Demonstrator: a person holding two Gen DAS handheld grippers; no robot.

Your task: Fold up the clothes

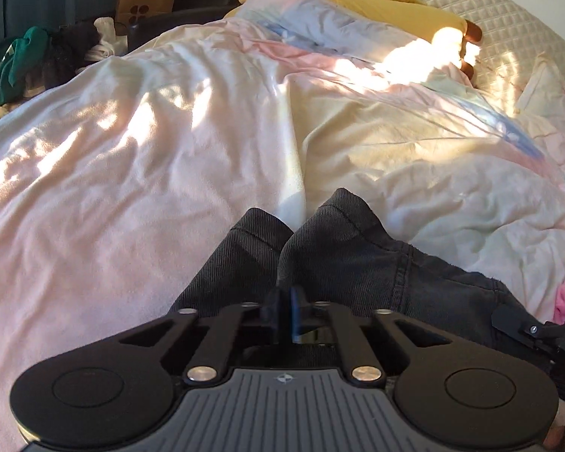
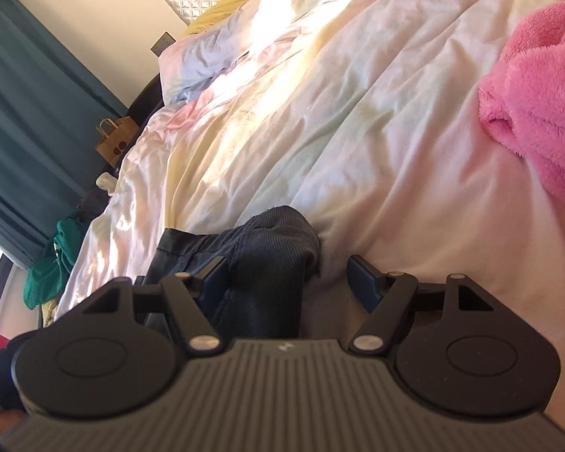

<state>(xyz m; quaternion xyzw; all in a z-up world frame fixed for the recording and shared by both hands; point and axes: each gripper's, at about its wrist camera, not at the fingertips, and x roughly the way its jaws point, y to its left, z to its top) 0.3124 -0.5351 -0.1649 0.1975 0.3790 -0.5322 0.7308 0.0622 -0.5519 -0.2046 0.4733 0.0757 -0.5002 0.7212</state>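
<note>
My left gripper [image 1: 288,309] has its fingers pressed together low in the frame's centre, and dark denim bunches right at the tips, so I read it as pinching a fold of the dark jeans [image 1: 342,248]; the pads themselves are hidden. My right gripper [image 2: 288,282] has its fingers spread, the left finger [image 2: 213,277] lying over the denim, the right one over bare duvet [image 2: 320,113]. The jeans [image 2: 252,256] lie crumpled at lower centre of both views. To do this well I'd judge the right should drop onto the hem between its fingers and pinch both layers before either hand lifts, then draw the cloth taut. The pink fleece [image 2: 538,86] at the right edge is near; I'd steer clear of it.
</note>
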